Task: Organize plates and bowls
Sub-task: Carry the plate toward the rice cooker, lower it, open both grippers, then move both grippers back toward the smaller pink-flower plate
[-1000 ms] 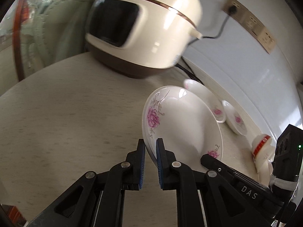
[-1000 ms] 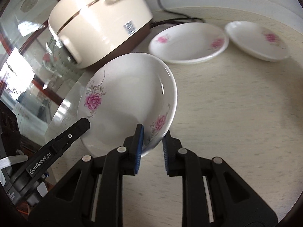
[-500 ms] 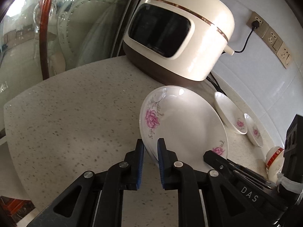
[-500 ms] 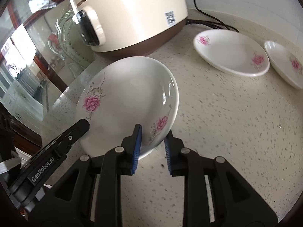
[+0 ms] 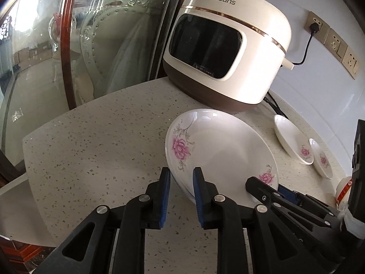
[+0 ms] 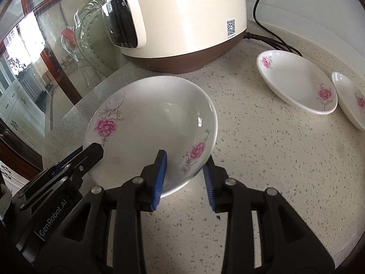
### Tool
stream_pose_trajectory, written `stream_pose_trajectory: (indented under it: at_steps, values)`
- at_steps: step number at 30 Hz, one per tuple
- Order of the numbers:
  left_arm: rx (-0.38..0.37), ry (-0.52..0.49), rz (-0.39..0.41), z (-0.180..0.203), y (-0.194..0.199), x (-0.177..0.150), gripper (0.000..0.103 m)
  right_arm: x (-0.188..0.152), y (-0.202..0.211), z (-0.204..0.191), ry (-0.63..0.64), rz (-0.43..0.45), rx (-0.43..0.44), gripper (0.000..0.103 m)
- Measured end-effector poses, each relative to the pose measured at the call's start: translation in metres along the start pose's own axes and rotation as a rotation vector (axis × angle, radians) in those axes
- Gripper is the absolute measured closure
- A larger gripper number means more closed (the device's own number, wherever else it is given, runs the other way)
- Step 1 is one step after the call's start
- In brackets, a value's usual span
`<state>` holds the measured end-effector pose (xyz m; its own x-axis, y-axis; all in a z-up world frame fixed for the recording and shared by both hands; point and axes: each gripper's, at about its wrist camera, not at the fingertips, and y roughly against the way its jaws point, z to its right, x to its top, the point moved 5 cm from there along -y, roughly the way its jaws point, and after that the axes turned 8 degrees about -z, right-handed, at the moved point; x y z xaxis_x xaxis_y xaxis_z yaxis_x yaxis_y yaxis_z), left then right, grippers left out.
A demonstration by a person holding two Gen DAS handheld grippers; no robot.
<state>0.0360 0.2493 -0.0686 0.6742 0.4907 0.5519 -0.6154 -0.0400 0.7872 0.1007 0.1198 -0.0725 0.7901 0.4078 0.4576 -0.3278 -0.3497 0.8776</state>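
While both tongs, left (image 5: 181, 175) and right (image 6: 186, 163), straddle its rim with jaws apart, the white rose-printed plate (image 6: 150, 127) lies on the counter (image 6: 262, 171); cooker (image 6: 173, 20) behind, two dishes (image 6: 296, 84) rightward.

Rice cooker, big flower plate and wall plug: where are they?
rice cooker (image 5: 228, 52): left wrist view, dark front window.
big flower plate (image 6: 146, 125): right wrist view, bare middle.
wall plug (image 5: 314, 27): left wrist view, black body.

Plate (image 6: 150, 123) before cooker (image 6: 178, 20); saucers (image 6: 296, 84) right.
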Motion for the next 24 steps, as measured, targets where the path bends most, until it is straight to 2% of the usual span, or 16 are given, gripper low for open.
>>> stream_pose_trajectory:
  at_steps: [1, 3, 5, 6, 11, 17, 24]
  values:
    - [0.011, 0.002, 0.0, -0.001, 0.0, 0.001, 0.077, 0.0, 0.0, -0.001, 0.001, 0.001, 0.0, 0.065]
    - [0.031, 0.011, -0.001, -0.003, -0.002, 0.002, 0.065, 0.001, 0.0, -0.001, 0.004, 0.004, -0.006, 0.06]
    - [0.036, 0.01, 0.005, -0.005, -0.003, 0.003, 0.059, 0.001, 0.0, -0.001, 0.003, 0.008, -0.01, 0.052]
    - [0.047, 0.006, 0.013, -0.005, -0.001, 0.004, 0.057, 0.001, 0.0, -0.001, 0.0, 0.01, -0.01, 0.051]
    - [0.108, -0.027, 0.093, -0.003, 0.017, 0.005, 0.045, 0.0, 0.008, 0.006, -0.032, 0.037, -0.007, 0.043]
    - [0.131, -0.073, 0.139, 0.012, 0.031, 0.006, 0.043, -0.003, 0.031, 0.019, -0.058, 0.093, -0.039, 0.033]
    - [0.078, -0.156, 0.163, 0.043, 0.043, 0.004, 0.04, -0.009, 0.062, 0.05, -0.133, 0.143, -0.064, 0.028]
